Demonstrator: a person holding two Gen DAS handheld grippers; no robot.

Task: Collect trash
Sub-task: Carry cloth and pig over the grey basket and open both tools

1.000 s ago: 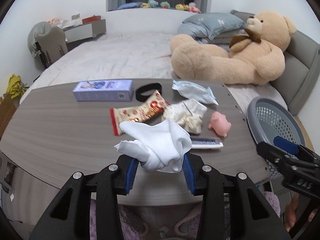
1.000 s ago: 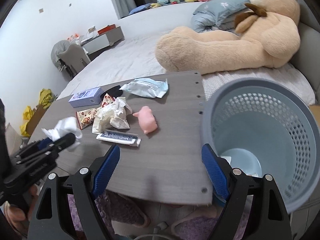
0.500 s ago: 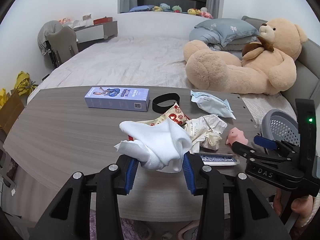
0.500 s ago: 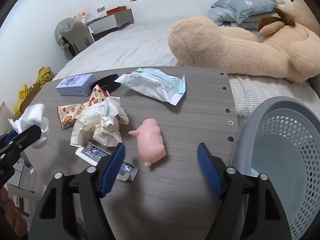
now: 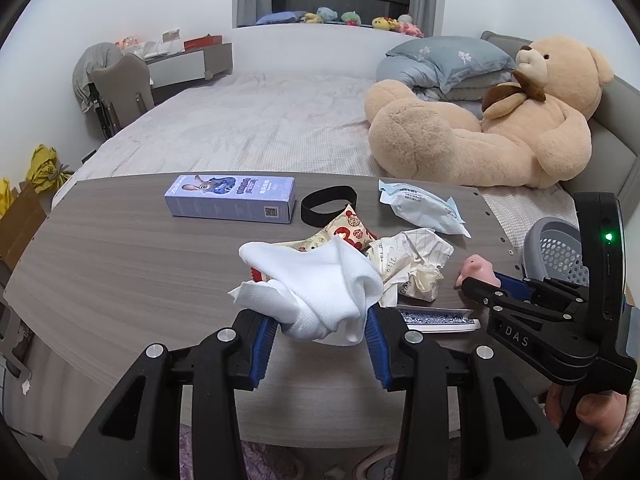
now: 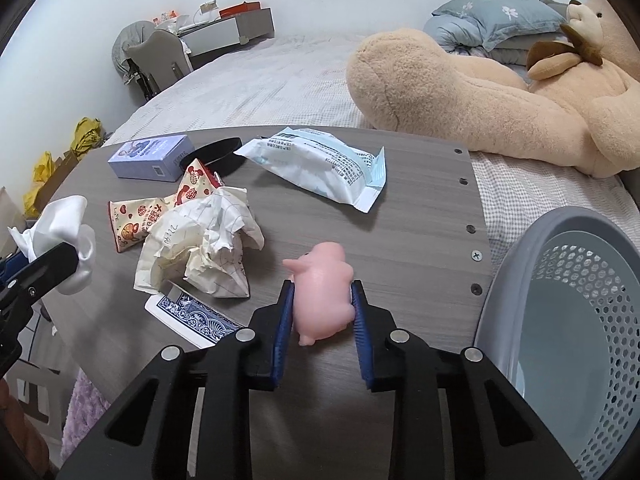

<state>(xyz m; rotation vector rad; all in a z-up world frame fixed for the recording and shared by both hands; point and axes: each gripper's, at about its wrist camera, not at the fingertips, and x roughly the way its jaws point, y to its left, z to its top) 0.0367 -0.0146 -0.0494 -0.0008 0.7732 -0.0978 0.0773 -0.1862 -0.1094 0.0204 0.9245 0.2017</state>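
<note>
We see 1 bed [image 5: 256, 128] w/ 1 big tan teddy bear [image 5: 492, 132] on it, and in front 1 grey wood table [image 5: 120, 264]. 1 grey perforated basket [image 6: 568, 320] sits just off the table's right edge.

On the table, all single items: 1 lilac carton [image 5: 230, 199] w/ a cartoon rabbit and a QR code, text too small to read; 1 white-and-blue sealed pack [image 6: 320, 164], print unreadable; 1 crumpled paper [image 6: 200, 248] w/ handwriting we can't make out; 1 red-patterned snack wrapper [image 6: 140, 216] reading "LOVE"; 1 black band [image 5: 328, 210]; 1 blue-backed card [image 6: 192, 318].

2 grippers. Left gripper [image 5: 320, 326] is clamped on 1 white tissue wad [image 5: 320, 288], held above the table's near edge. Right gripper [image 6: 322, 316], marked "DAS", has just been closing; its pads now press both sides of 1 pink pig toy [image 6: 322, 280] on the table, near the basket.
</note>
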